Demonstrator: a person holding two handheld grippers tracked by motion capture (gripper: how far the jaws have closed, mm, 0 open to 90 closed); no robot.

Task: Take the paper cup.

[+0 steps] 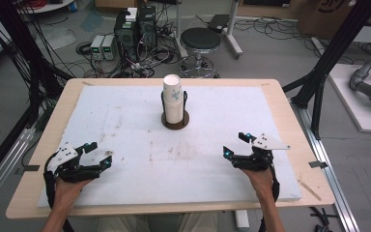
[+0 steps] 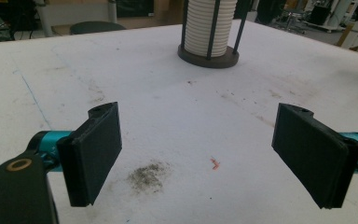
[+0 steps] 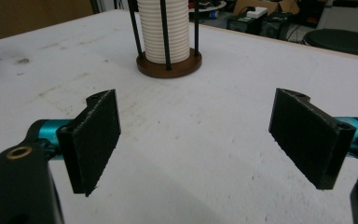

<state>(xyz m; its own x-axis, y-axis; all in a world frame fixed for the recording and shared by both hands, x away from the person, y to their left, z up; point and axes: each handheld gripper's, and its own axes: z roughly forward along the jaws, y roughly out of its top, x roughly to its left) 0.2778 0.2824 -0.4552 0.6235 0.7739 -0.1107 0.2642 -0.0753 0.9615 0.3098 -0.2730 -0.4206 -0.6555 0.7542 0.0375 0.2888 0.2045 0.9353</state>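
Observation:
A tall stack of white paper cups [image 1: 174, 100] stands upright in a round brown holder with thin black rods [image 1: 175, 121] at the middle back of the white table mat. The same cup stack [image 2: 210, 25] rises ahead in the left gripper view, and the cup stack [image 3: 163, 29] sits ahead in the right gripper view. My left gripper [image 1: 100, 153] rests low at the mat's front left, open, nothing between its pads [image 2: 95, 149]. At the front right, my right gripper [image 1: 235, 144] is open too, its pads [image 3: 95, 140] wide apart and empty.
The white mat [image 1: 125, 111] covers a wooden table [image 1: 297, 140] and carries dirt smudges [image 2: 148, 175] and a small red speck [image 2: 214, 163]. Behind the table stand a black stool [image 1: 200, 41], electronics boxes [image 1: 135, 29] and many floor cables. Black frame posts [image 1: 326, 63] flank the right side.

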